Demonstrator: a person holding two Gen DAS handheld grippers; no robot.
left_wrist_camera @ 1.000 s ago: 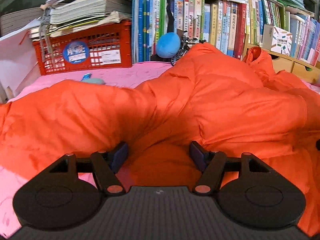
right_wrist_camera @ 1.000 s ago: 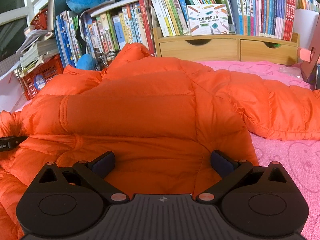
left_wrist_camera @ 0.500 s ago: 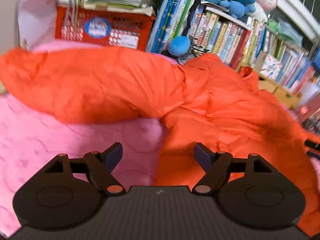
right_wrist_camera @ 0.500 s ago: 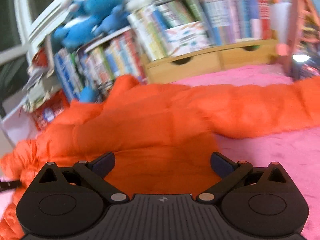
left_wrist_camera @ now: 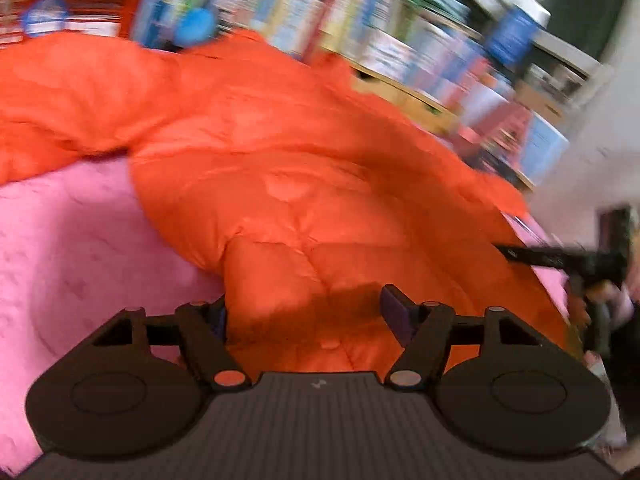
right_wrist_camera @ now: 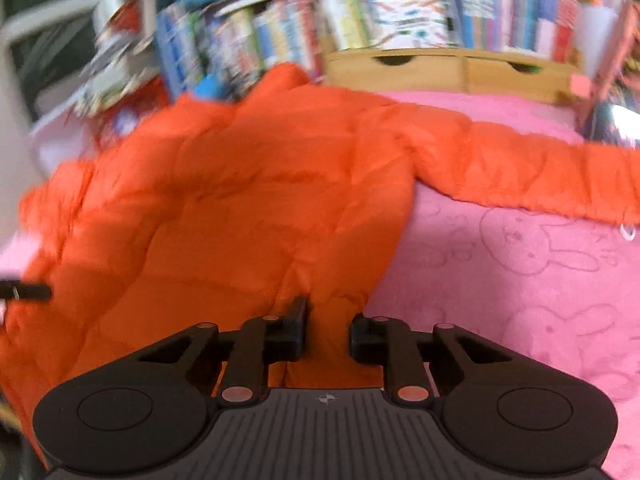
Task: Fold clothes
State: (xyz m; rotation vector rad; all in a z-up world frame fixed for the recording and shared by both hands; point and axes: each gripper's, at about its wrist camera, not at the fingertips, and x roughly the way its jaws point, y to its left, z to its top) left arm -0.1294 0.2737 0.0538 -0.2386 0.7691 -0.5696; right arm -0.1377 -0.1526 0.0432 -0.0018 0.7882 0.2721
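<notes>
An orange puffer jacket lies spread on a pink blanket, one sleeve stretched out to the right. My left gripper is at the jacket's near left corner. Its jaws are closing with the hem between them, and the pads do not clearly press on it. My right gripper is shut on a pinched fold of the jacket's near hem, close to its right corner. The right gripper also shows as a dark shape at the right edge of the left wrist view.
Rows of books and a low wooden drawer unit line the far side. At the far left are a red crate and a blue ball. Pink blanket with rabbit prints lies bare to the right.
The right jaws went from wide open to shut on the jacket's hem. The left gripper swung right, from the sleeve side to the jacket's near corner. Both views are now blurred.
</notes>
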